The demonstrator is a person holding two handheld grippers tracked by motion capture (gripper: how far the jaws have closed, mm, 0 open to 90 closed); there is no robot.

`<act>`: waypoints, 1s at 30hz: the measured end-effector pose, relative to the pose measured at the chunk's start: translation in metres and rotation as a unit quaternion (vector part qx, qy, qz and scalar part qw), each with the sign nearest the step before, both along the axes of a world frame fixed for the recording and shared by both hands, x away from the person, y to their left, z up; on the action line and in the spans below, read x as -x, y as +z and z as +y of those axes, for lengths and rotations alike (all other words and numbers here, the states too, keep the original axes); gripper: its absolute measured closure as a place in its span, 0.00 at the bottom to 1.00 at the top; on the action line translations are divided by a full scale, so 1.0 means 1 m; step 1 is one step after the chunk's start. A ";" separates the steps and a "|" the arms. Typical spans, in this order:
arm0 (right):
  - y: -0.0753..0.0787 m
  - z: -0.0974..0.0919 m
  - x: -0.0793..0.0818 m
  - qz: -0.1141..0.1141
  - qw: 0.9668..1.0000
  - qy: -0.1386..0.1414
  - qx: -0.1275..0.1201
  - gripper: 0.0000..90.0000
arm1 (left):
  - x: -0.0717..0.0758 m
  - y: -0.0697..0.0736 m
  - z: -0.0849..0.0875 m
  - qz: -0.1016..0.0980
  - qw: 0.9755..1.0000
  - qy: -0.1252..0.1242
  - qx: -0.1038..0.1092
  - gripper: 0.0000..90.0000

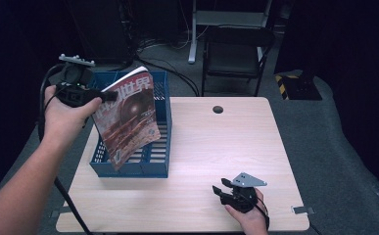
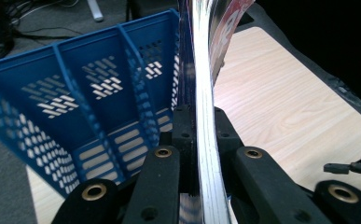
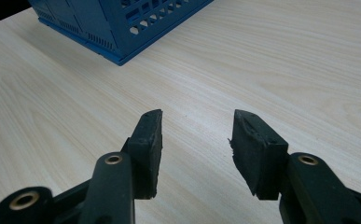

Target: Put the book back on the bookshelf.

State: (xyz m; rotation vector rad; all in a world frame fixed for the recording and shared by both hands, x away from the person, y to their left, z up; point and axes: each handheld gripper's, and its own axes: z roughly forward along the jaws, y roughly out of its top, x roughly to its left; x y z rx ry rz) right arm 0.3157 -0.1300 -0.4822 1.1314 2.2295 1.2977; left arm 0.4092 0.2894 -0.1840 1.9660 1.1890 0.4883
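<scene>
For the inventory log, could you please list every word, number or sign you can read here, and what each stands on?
"世界": large white characters across the top of the magazine cover, high view; a character before them is hidden behind the left gripper.
Small print lower on that cover: too blurred to read.
Blue tray, table: no text.

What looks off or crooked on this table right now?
The magazine hangs tilted over the blue tray, pinched at one edge by the left gripper, cover bowing. Nothing spilled or damaged.

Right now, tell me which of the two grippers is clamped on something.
The left gripper: its jaws pinch the magazine over the blue tray. The right gripper rests open, nothing between its jaws.
</scene>
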 end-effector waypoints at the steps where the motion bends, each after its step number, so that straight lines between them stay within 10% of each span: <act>1: 0.000 0.000 0.000 0.000 1.000 0.003 0.001 0.59 | 0.000 0.000 0.002 0.000 1.000 0.004 -0.001 0.93; 30: -0.001 0.004 -0.004 0.000 1.000 0.005 0.003 0.59 | -0.002 -0.002 0.033 0.009 0.996 0.089 -0.003 0.93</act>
